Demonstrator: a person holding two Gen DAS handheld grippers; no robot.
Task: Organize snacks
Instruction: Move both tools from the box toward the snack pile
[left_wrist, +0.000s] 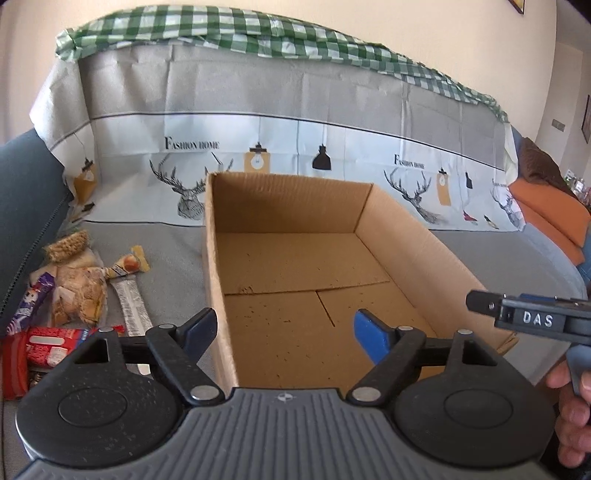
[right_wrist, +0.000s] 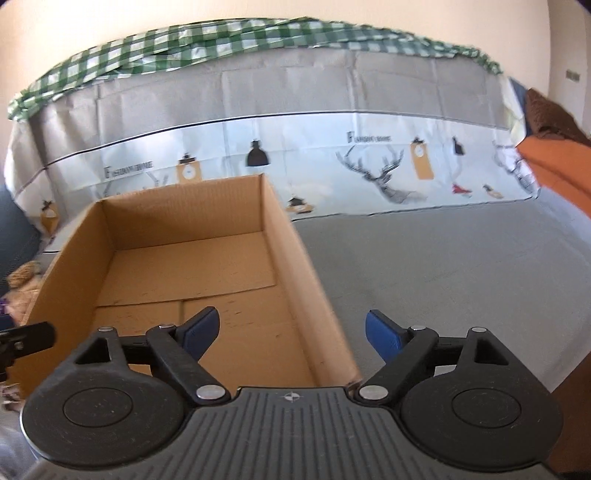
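An open cardboard box (left_wrist: 288, 203) stands on the grey covered seat with nothing inside it. To its left lies a pile of snacks: a purple packet (left_wrist: 31, 301), a red packet (left_wrist: 48, 347), a bag of biscuits (left_wrist: 79, 295), a white bar wrapper (left_wrist: 131, 304) and an orange bar (left_wrist: 127, 264). My left gripper (left_wrist: 286, 332) is open and holds nothing, its fingers on either side of the box's left wall. My right gripper (right_wrist: 293, 328) is open too, straddling the right wall of the box (right_wrist: 184, 210). In the right wrist view the snacks (right_wrist: 22, 277) are a blur at the left edge.
The seat cover (right_wrist: 443, 266) is grey, with a deer-print band along the backrest (left_wrist: 332, 122) and a green check cloth (left_wrist: 221, 33) on top. An orange cushion (left_wrist: 550, 210) lies at the right and a blue armrest (left_wrist: 26, 192) at the left. A hand (left_wrist: 572, 417) grips the right tool.
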